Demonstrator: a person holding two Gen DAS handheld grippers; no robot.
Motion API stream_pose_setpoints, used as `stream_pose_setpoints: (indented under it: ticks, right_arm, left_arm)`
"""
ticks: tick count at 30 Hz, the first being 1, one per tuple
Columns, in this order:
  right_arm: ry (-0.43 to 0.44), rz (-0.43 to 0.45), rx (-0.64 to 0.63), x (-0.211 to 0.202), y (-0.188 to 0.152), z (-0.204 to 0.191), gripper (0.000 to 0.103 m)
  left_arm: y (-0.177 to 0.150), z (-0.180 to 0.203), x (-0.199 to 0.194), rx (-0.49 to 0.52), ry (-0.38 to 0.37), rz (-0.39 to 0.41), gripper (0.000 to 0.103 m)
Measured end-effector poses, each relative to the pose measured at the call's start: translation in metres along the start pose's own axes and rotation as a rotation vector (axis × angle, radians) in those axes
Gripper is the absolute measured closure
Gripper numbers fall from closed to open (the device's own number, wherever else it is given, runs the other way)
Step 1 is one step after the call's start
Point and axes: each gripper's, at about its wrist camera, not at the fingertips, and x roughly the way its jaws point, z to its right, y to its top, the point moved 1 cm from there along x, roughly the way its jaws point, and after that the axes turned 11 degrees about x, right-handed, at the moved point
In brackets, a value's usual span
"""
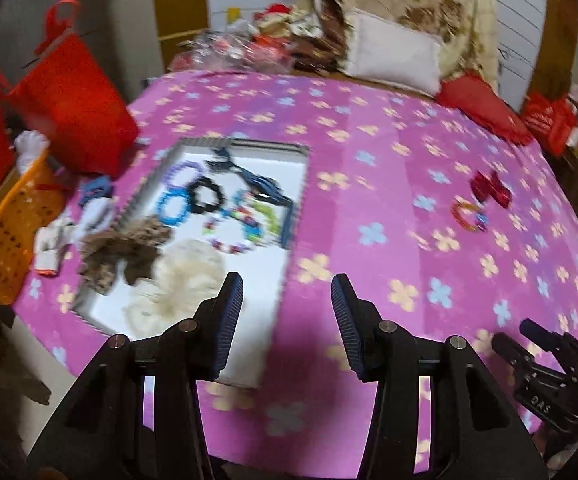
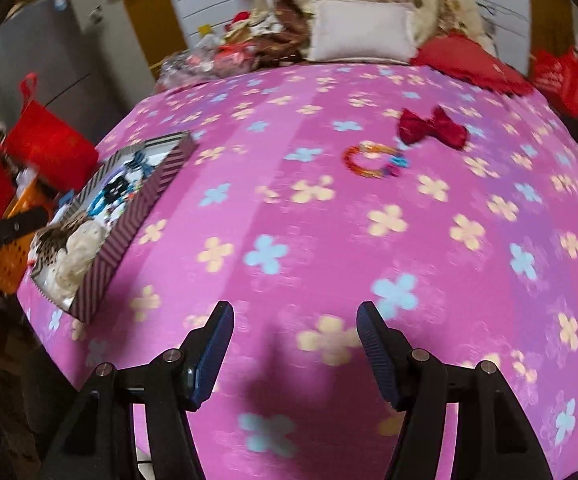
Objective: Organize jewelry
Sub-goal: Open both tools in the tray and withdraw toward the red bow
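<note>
Both the left gripper (image 1: 287,292) and right gripper (image 2: 295,322) hover spread wide, empty, over the pink flowered table (image 2: 289,208). A red satin bow (image 2: 433,126) and beaded bracelet (image 2: 369,160) lie well apart from the striped shallow box (image 2: 137,216) of jewelry.

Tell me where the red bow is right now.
The red bow lies on the pink flowered cloth, far right in both views, just behind the beaded bracelet and well away from the striped box on the left.
</note>
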Motion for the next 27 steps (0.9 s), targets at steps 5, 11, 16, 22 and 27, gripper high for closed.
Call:
stream_pose_setpoints:
  ticks: [5, 11, 16, 22, 27]
  right_arm:
    - [-0.006, -0.003, 0.084, -0.001, 0.000, 0.039, 0.041]
    - [-0.043, 0.024, 0.151, -0.012, -0.001, 0.074, 0.041]
    - [-0.055, 0.037, 0.190, -0.016, -0.005, 0.094, 0.041]
    - [-0.040, 0.045, 0.213, -0.018, -0.007, 0.102, 0.041]
    - [-0.046, 0.049, 0.198, -0.017, -0.008, 0.099, 0.041]
  left_arm:
    - [0.004, 0.031, 0.009, 0.044, -0.023, -0.029, 0.058]
    - [0.007, 0.064, 0.021, 0.088, -0.047, -0.061, 0.058]
    - [0.003, 0.086, 0.025, 0.134, -0.063, -0.084, 0.058]
    - [0.000, 0.097, 0.026, 0.162, -0.053, -0.078, 0.058]
    - [-0.002, 0.099, 0.031, 0.155, -0.048, -0.087, 0.058]
